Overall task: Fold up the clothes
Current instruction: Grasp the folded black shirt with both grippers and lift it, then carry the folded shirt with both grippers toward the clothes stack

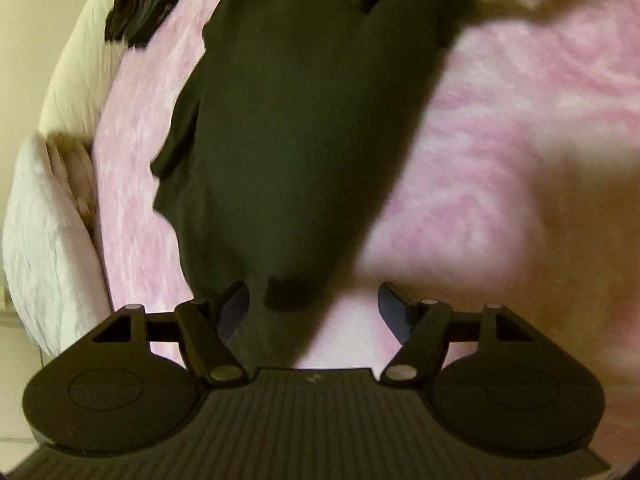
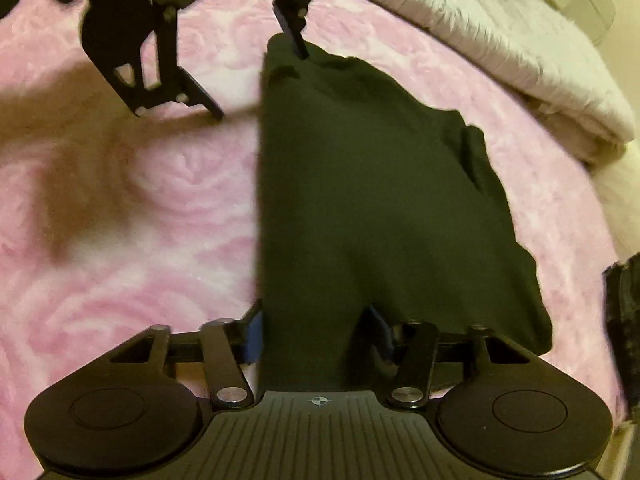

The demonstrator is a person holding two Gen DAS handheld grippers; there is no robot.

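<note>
We see both grippers, left (image 1: 312, 304) and right (image 2: 316, 332), spread wide astride the garment (image 2: 360, 200), gripping nothing; stage unclear.

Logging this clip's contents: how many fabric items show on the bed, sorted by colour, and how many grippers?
Dark green garment: 1
Pink blanket: 1
White bedding: 1
Black-and-white cloth: 1
Grippers, left gripper and right gripper: 2
Total: 6
</note>
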